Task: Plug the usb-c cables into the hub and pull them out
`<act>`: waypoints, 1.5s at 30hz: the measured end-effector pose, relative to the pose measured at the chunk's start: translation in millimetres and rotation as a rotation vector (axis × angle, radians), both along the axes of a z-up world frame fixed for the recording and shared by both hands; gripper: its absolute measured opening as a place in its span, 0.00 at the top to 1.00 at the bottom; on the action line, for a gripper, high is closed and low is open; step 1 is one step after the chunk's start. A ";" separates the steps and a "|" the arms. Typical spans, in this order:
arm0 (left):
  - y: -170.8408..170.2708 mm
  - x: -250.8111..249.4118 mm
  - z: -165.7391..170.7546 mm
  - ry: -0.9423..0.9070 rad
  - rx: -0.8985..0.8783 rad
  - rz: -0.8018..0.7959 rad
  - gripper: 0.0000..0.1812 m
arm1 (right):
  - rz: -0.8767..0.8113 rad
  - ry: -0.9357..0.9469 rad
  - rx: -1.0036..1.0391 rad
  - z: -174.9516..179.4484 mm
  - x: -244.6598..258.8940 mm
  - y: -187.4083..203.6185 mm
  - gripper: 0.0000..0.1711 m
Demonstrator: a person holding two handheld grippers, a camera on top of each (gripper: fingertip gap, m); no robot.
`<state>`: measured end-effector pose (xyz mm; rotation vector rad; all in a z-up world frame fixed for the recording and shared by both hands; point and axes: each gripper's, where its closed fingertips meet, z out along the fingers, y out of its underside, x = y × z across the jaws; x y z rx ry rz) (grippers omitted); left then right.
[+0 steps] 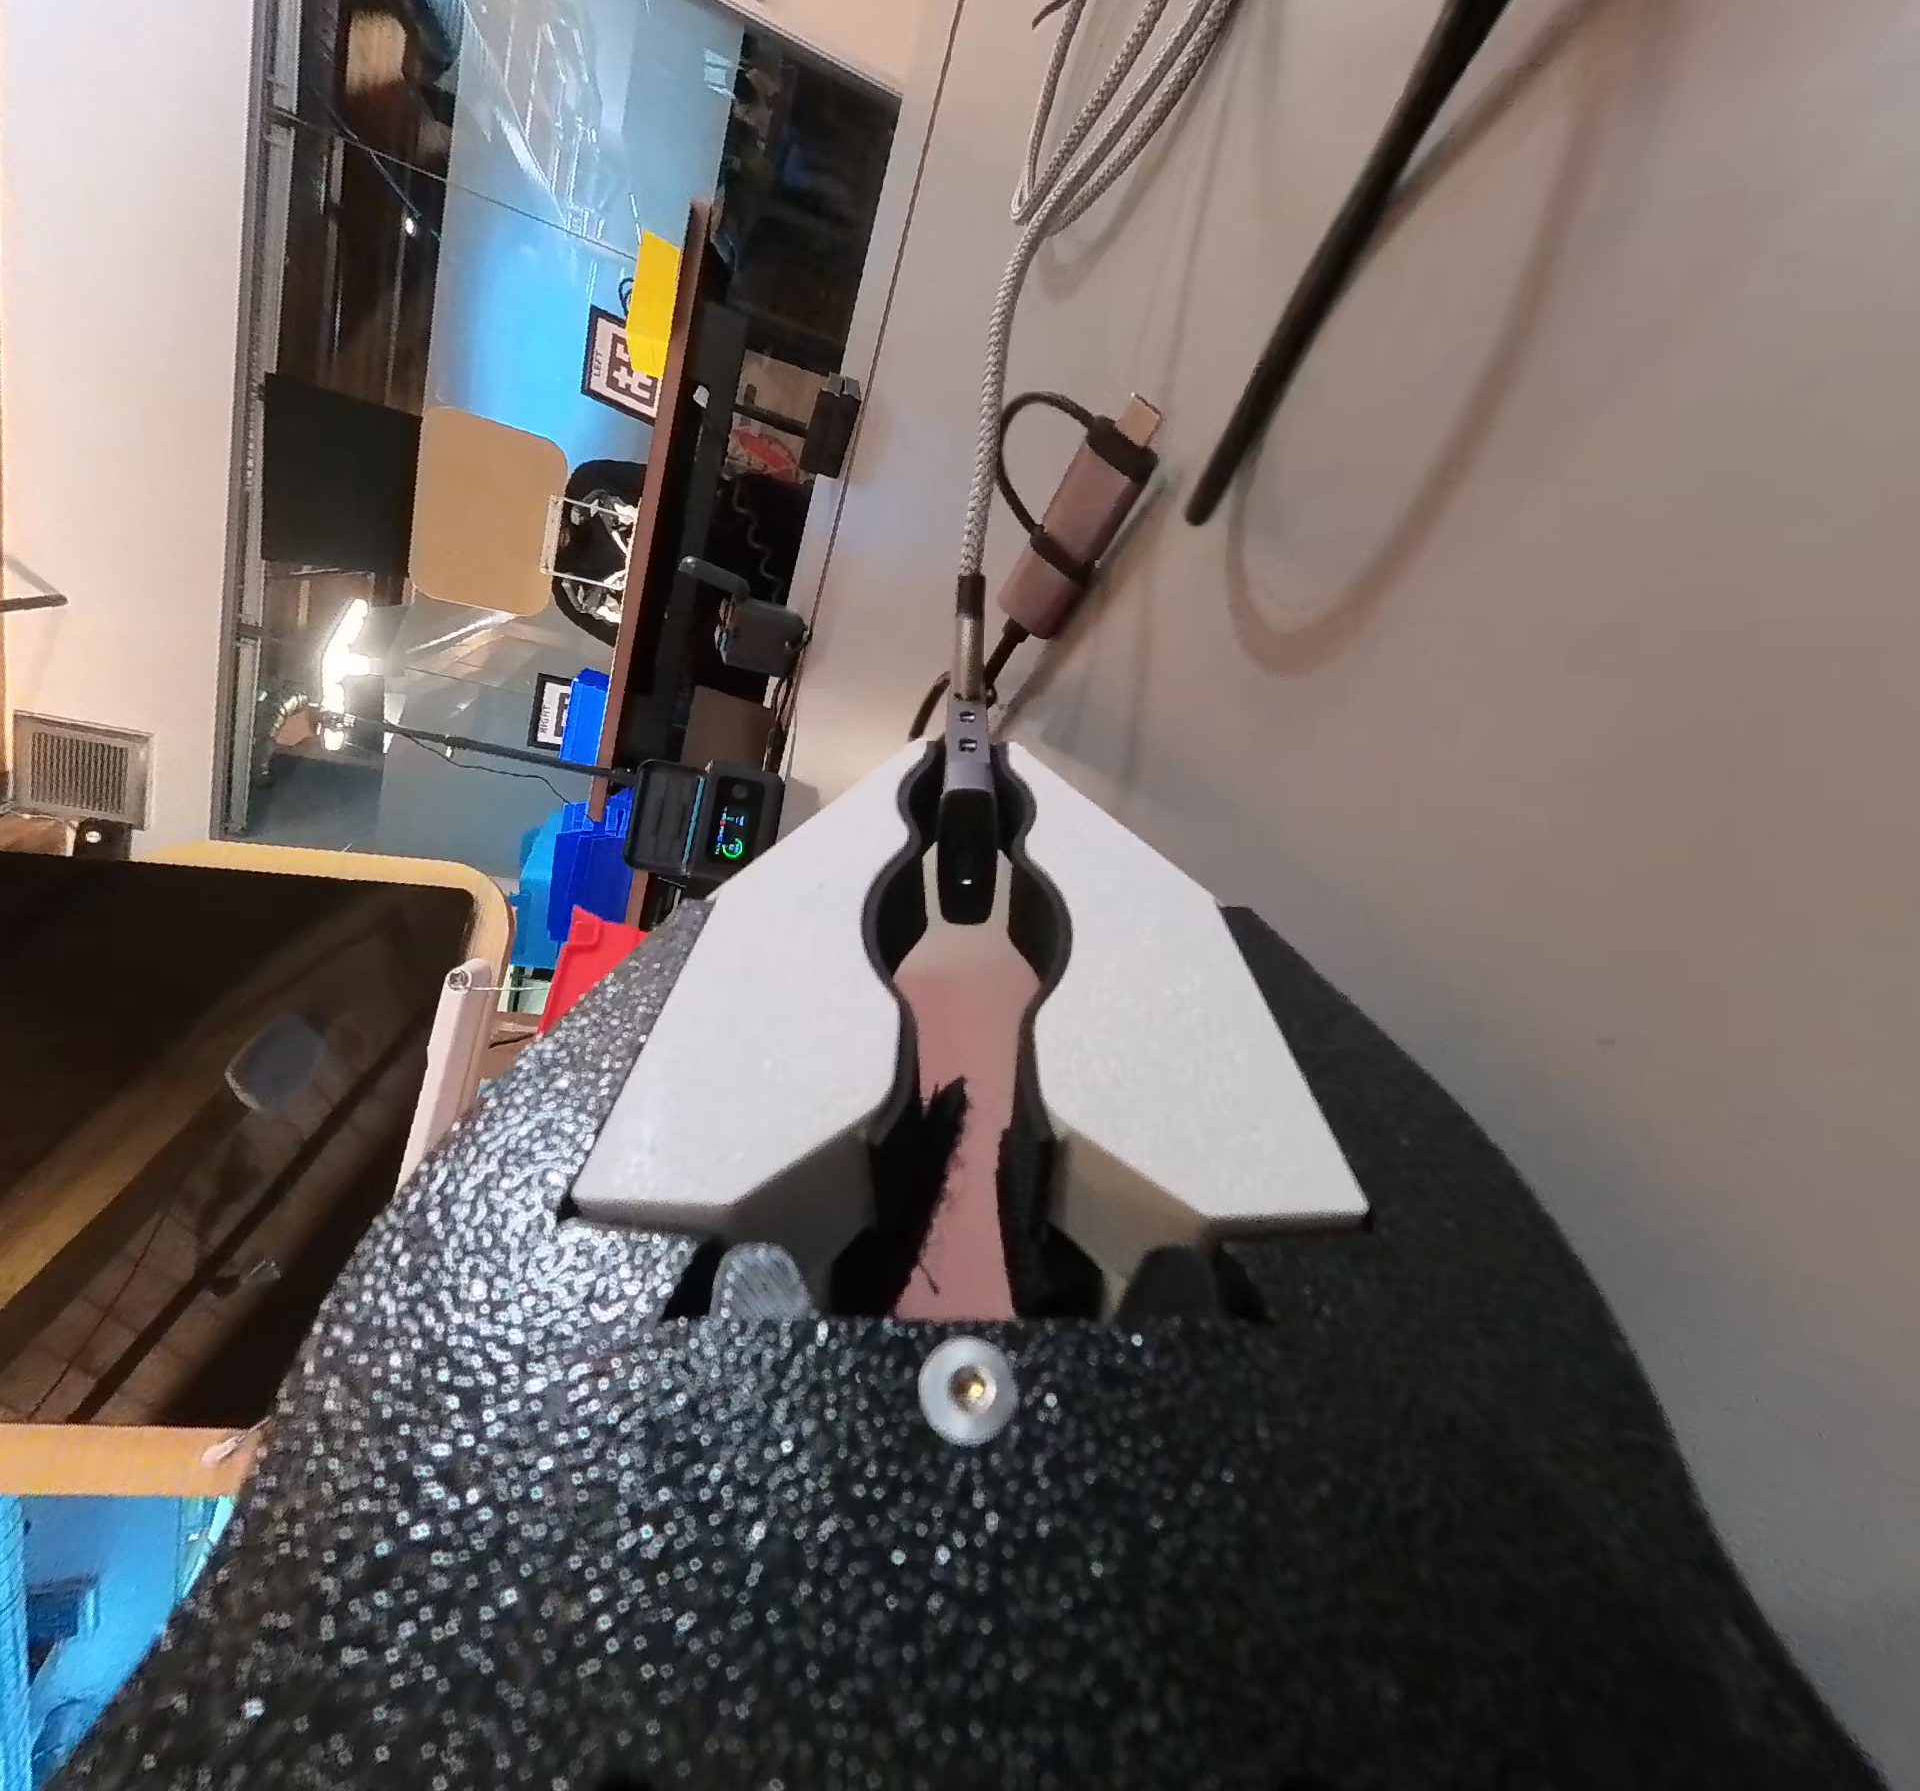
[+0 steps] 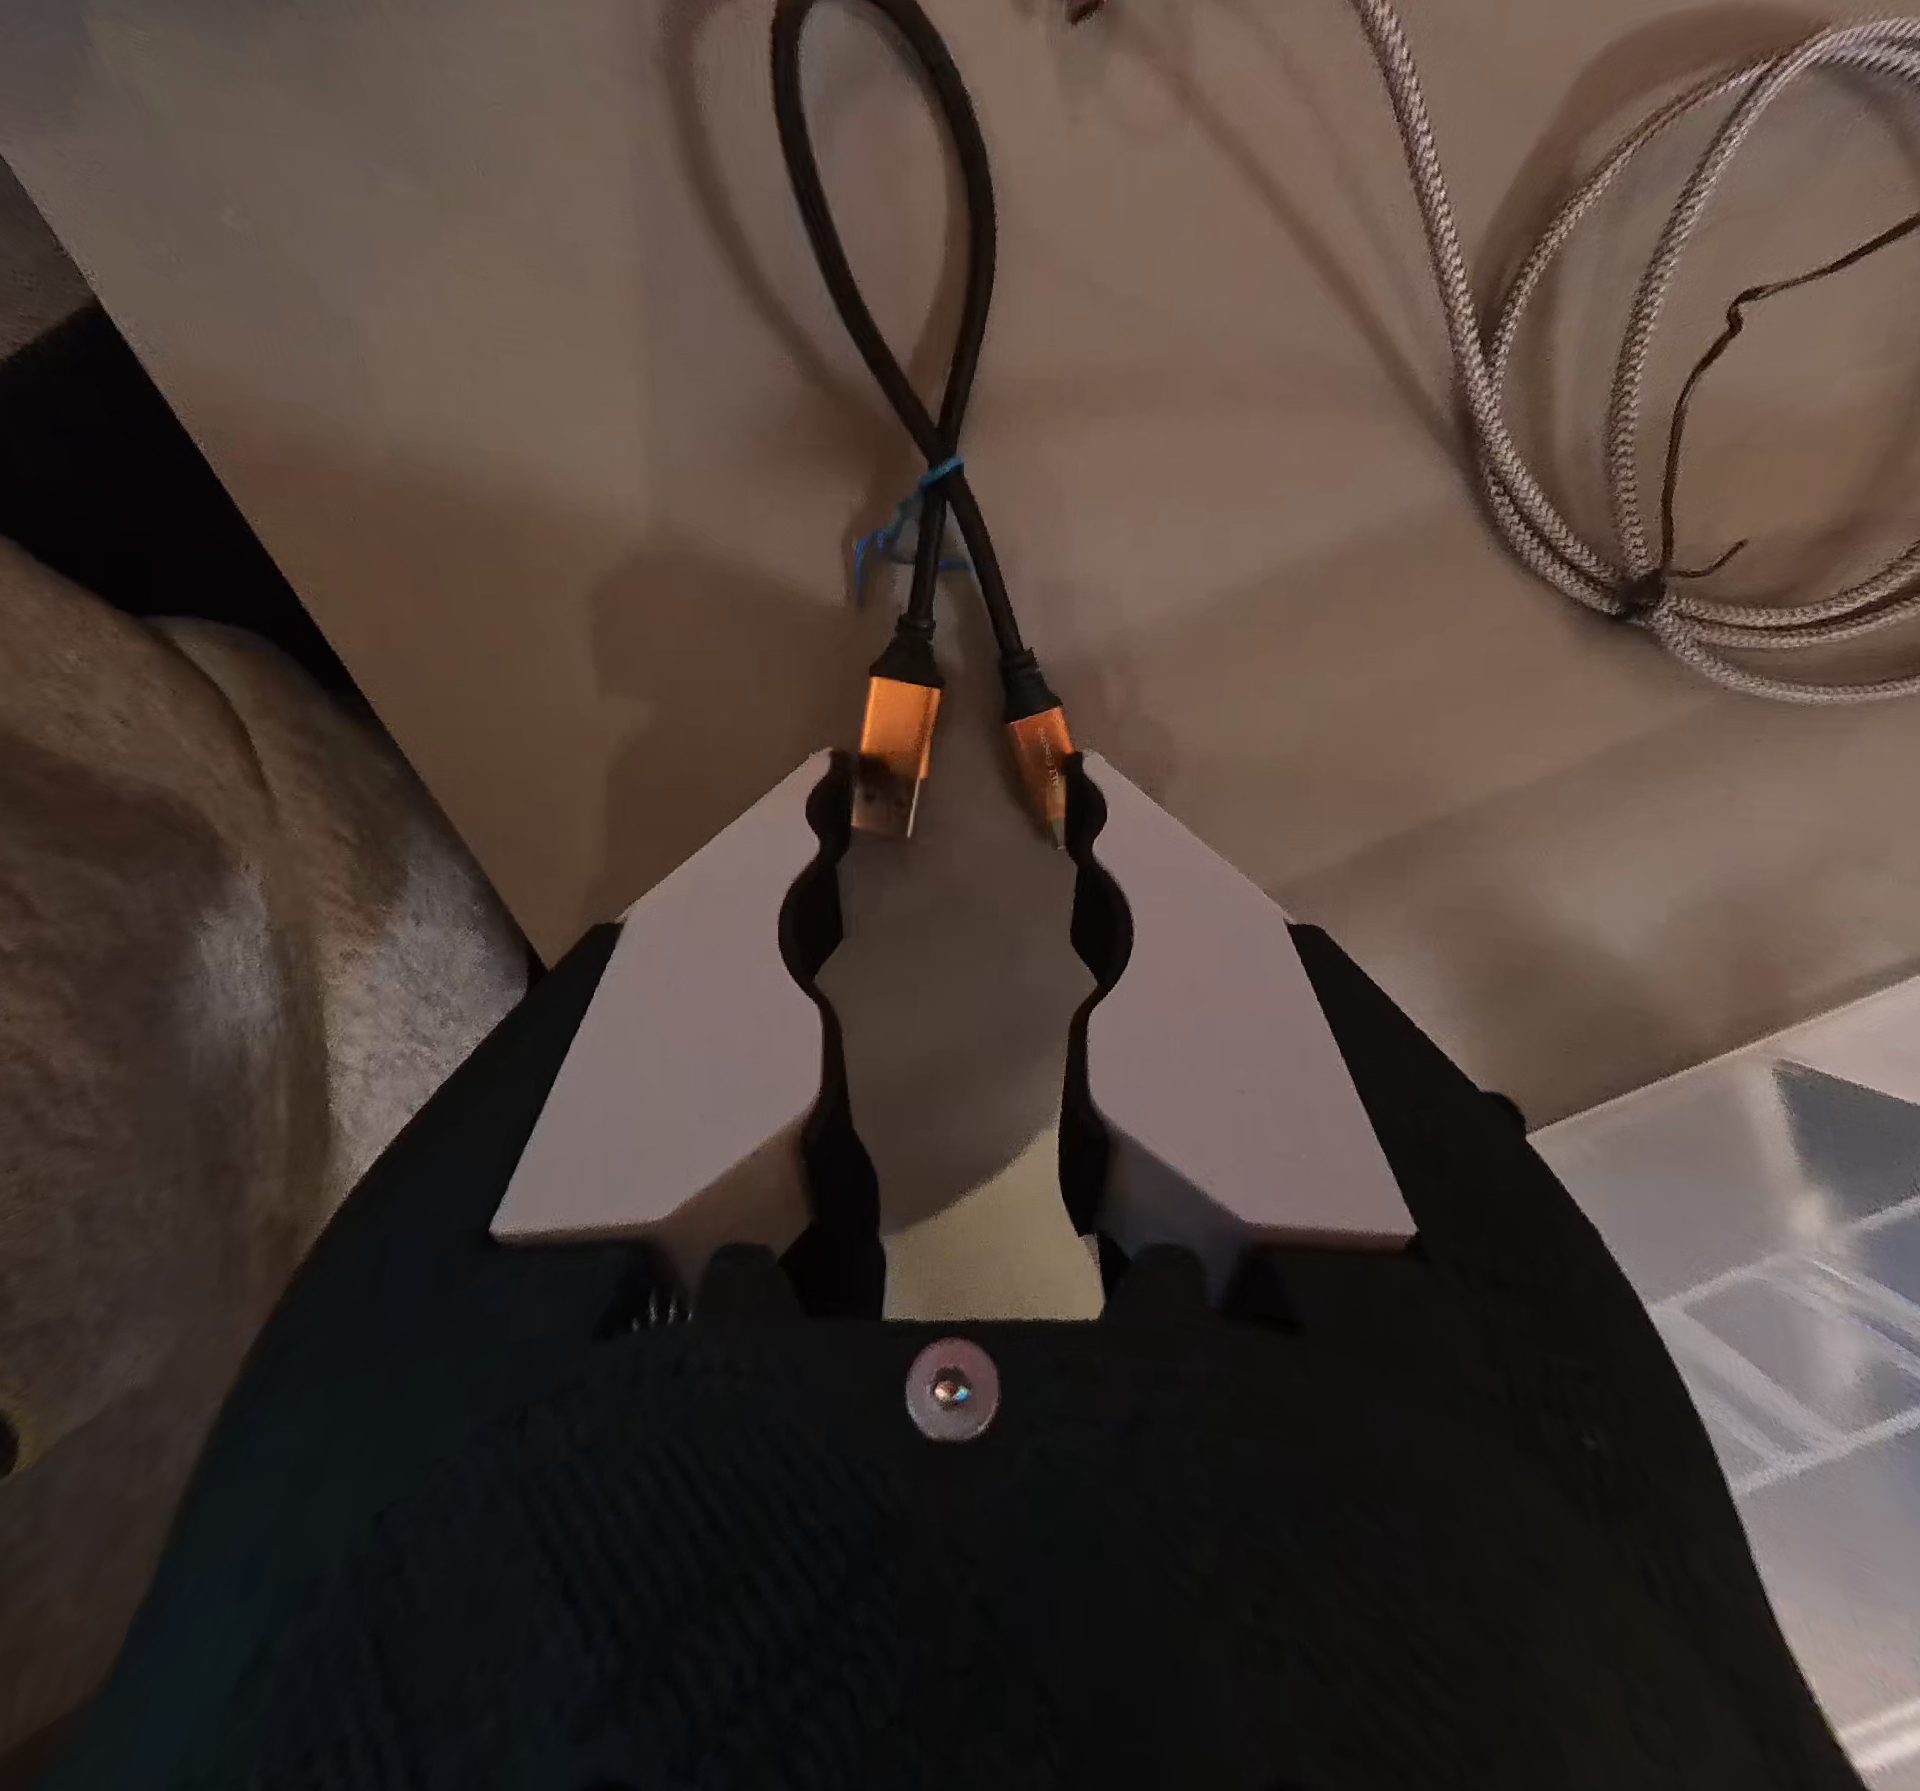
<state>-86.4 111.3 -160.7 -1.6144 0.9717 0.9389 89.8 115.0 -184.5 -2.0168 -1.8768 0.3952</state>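
In the left wrist view my left gripper (image 1: 966,754) is shut on a slim dark grey hub (image 1: 966,848), held on edge close to the white table (image 1: 1558,806). The metal plug (image 1: 968,640) of a grey braided cable (image 1: 987,411) meets the hub's far end. A grey-brown connector with a USB-C tip (image 1: 1081,515) lies just beyond. In the right wrist view my right gripper (image 2: 951,775) is open over a looped black cable (image 2: 883,183). The cable's wide orange plug (image 2: 899,754) is at the left fingertip and its slim orange plug (image 2: 1039,754) at the right one.
The coiled grey braided cable (image 2: 1558,391) lies right of the black cable. A black rod (image 1: 1382,183) lies on the table. A clear plastic bin (image 2: 1766,1274) is at the lower right. The table edge (image 2: 260,546) runs down the left, with carpet below. Some 20 centimeters of space lies between my two pairs of fingers. From the right gripper's tips to the black rod (image 1: 1382,183) is close to 8 centimeters.
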 end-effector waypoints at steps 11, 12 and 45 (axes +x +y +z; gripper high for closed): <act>2.1 -0.3 0.3 -0.010 0.003 0.003 0.96 | 0.359 0.178 -0.189 23.5 -25.5 -73.0 0.83; 2.1 0.7 0.0 -0.009 0.001 -0.003 0.96 | 0.433 0.200 -0.128 27.4 -26.4 -71.7 0.83; -3.7 9.3 -3.7 -0.006 -0.010 -0.075 0.96 | 0.815 0.243 0.031 -3.5 -73.5 -72.0 0.96</act>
